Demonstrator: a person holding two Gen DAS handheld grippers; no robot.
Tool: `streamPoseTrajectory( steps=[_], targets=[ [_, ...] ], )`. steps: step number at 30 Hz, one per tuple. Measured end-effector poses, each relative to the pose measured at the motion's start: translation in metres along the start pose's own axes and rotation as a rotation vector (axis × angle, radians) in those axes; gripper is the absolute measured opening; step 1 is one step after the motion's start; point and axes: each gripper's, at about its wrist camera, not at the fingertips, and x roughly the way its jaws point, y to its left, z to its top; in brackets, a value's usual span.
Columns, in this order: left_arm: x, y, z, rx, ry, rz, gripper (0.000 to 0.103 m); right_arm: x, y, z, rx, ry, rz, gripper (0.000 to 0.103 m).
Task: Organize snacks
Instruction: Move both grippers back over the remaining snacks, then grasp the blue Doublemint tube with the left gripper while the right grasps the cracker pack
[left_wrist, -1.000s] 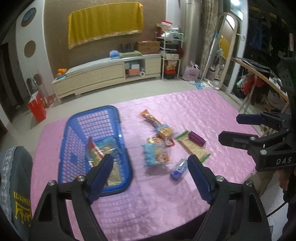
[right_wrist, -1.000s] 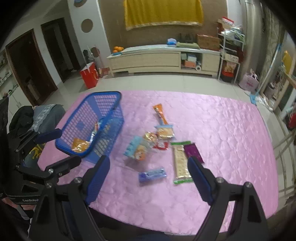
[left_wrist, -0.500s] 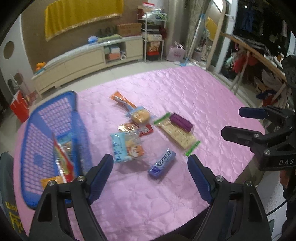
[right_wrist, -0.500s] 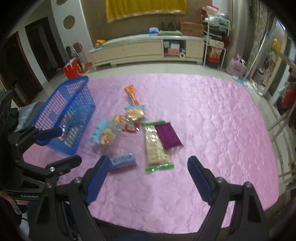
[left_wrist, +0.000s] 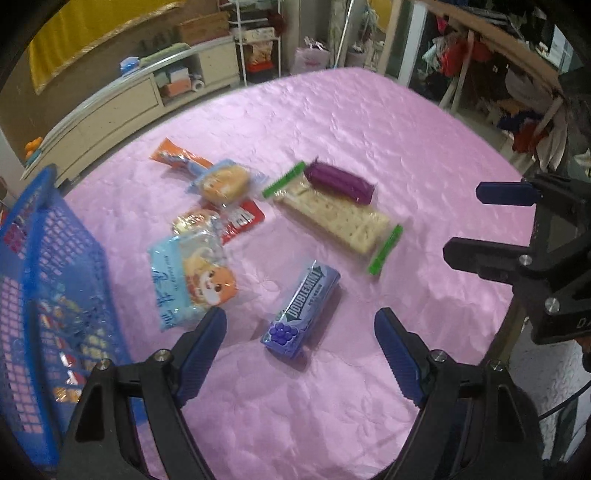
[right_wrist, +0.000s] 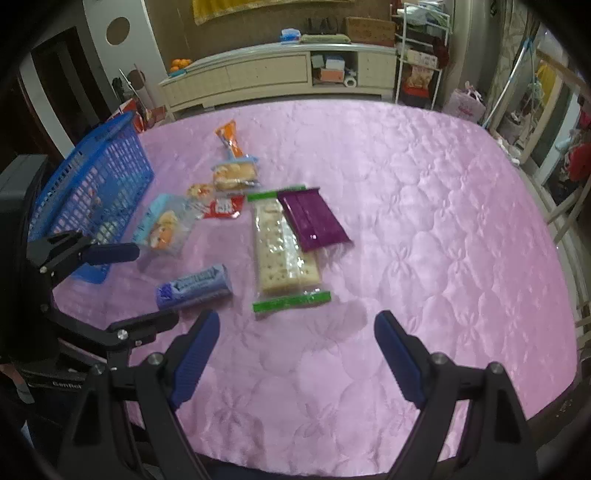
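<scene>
Pink quilted tablecloth (left_wrist: 351, 122) under everything, cream sideboard (right_wrist: 266, 74) behind. Left gripper (left_wrist: 301, 354) spread wide, empty, poised over the blue gum pack (left_wrist: 301, 308), not touching it. Right gripper (right_wrist: 297, 350) likewise agape, nothing between its fingers, near the cracker sleeve (right_wrist: 282, 247). Purple pack (right_wrist: 312, 218) lay partly on the crackers. Light-blue cartoon bag (left_wrist: 192, 280) sat just beside the blue basket (left_wrist: 44, 251), some snacks already inside

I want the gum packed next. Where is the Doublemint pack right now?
The Doublemint pack lies on the pink cloth, just ahead of the open left gripper, between the blue cartoon packet and the cracker pack.
</scene>
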Motion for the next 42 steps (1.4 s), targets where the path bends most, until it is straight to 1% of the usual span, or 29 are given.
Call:
streamPoseTrajectory(
  steps=[2, 7, 9, 11, 13, 16, 18, 23, 26, 31, 33, 37, 40, 42],
  targets=[
    [0.009, 0.0, 0.0, 0.002, 0.012, -0.009, 0.081, 0.006, -0.002, -0.002, 0.005, 0.006, -0.002, 0.089],
    [0.029, 0.001, 0.005, 0.03, 0.035, -0.015, 0.073, 0.015, -0.008, -0.004, 0.031, 0.013, -0.001, 0.089],
    [0.036, 0.002, 0.008, 0.034, 0.049, -0.018, 0.064, 0.017, -0.01, -0.005, 0.038, 0.015, 0.001, 0.089],
    [0.042, 0.004, 0.01, 0.039, 0.056, -0.025, 0.06, 0.019, -0.012, -0.006, 0.042, 0.019, -0.001, 0.089],
    [0.05, 0.004, 0.01, 0.046, 0.067, -0.027, 0.057, 0.019, -0.012, -0.007, 0.045, 0.022, 0.0, 0.089],
    [0.058, 0.006, 0.006, 0.033, 0.087, -0.035, 0.05, 0.018, -0.012, -0.006, 0.046, 0.018, -0.002, 0.089],
    [0.06, 0.006, 0.004, 0.014, 0.087, -0.059, 0.038, 0.017, -0.011, -0.006, 0.047, 0.019, -0.003, 0.089],
    [0.058, -0.002, -0.003, 0.027, 0.077, -0.027, 0.034, 0.018, -0.011, -0.004, 0.049, 0.021, 0.003, 0.089],
    [0.053, -0.003, -0.007, 0.006, 0.066, -0.021, 0.033, 0.022, -0.01, -0.002, 0.045, 0.027, 0.01, 0.089],
    [0.038, 0.009, -0.016, -0.095, 0.024, -0.026, 0.033, 0.033, -0.007, 0.003, 0.036, 0.048, 0.035, 0.089],
    [0.03, 0.02, -0.02, -0.155, 0.008, -0.033, 0.033, 0.042, -0.006, 0.006, 0.036, 0.067, 0.048, 0.089],
    [0.022, 0.035, -0.029, -0.229, -0.03, 0.011, 0.033, 0.06, -0.003, 0.013, 0.04, 0.09, 0.062, 0.089],
    [0.016, 0.043, -0.037, -0.268, -0.047, 0.004, 0.032, 0.072, 0.002, 0.019, 0.032, 0.099, 0.073, 0.089],
    [0.014, 0.048, -0.037, -0.272, -0.058, 0.001, 0.032, 0.078, 0.009, 0.025, -0.003, 0.089, 0.051, 0.089]
  ],
)
